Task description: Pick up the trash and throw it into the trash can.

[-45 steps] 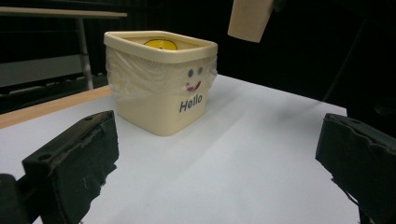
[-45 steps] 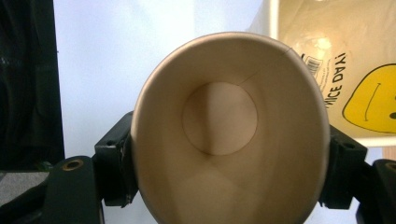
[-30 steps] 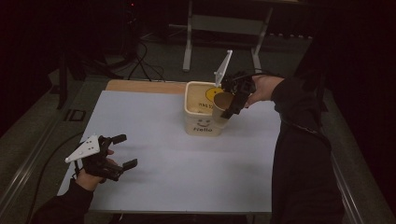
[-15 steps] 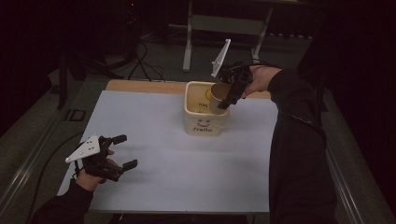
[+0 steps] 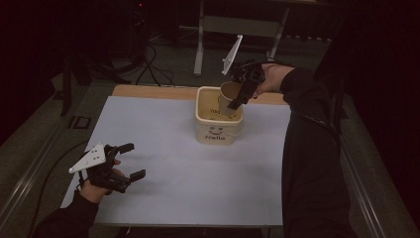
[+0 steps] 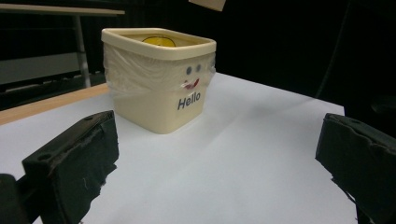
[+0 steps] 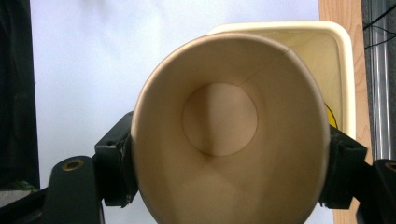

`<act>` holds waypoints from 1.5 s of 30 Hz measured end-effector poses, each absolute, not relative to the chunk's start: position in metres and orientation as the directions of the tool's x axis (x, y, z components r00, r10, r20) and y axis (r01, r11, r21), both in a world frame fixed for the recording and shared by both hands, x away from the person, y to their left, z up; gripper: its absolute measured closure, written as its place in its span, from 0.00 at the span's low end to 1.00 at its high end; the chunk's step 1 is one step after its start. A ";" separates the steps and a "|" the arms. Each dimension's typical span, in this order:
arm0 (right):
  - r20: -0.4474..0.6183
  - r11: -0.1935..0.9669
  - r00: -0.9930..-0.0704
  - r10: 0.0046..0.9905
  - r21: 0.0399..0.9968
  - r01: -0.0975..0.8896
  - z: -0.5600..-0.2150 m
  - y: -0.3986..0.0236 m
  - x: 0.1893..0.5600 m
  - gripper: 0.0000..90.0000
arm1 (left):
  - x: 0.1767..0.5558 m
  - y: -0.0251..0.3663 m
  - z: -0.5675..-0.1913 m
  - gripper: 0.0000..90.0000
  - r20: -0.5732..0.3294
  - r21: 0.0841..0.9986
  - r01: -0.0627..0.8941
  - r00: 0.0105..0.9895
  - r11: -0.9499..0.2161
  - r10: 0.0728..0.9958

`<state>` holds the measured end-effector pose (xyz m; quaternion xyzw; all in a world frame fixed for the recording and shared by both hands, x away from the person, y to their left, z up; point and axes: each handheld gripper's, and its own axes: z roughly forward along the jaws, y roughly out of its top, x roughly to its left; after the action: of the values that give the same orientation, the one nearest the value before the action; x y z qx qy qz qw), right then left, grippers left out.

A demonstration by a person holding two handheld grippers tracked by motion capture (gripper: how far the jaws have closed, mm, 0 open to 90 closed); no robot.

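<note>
The right gripper [image 5: 237, 101] pinches a brown paper cup [image 5: 229, 97] above the cream tub [image 5: 218, 130] at the far table edge. Squeezing too hard could crush its thin wall, I think. The left gripper [image 5: 132, 160] rests spread near the front, with much free white surface [image 5: 163, 129] between

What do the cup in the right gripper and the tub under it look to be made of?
The cup looks like brown paper, matte: a glued seam runs down its inner wall and the jaws squeeze its rim into an oval. The tub looks like cream plastic, smooth with a slight sheen and a thick moulded rim; a clear wrinkled film, probably plastic wrap, hugs its upper walls.
</note>
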<state>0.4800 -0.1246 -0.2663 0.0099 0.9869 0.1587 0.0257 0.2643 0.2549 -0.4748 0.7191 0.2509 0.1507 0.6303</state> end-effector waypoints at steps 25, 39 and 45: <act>-0.053 0.943 -0.997 0.052 0.332 0.032 -0.270 -0.115 0.505 0.27 | 0.264 0.255 -0.476 0.01 -0.107 0.981 0.177 0.830 -0.076 0.547; -0.051 0.945 -0.997 0.066 0.323 0.046 -0.275 -0.111 0.517 0.27 | 0.264 0.256 -0.477 0.01 -0.112 0.981 0.181 0.832 -0.075 0.544; -0.052 0.946 -0.996 0.077 0.318 0.057 -0.275 -0.109 0.524 0.26 | 0.264 0.256 -0.477 0.01 -0.111 0.980 0.181 0.834 -0.078 0.541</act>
<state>0.5244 -0.1094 -0.2749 0.0341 0.9860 0.1602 0.0317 0.2635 0.2561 -0.4773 0.7202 0.2507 0.1424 0.6310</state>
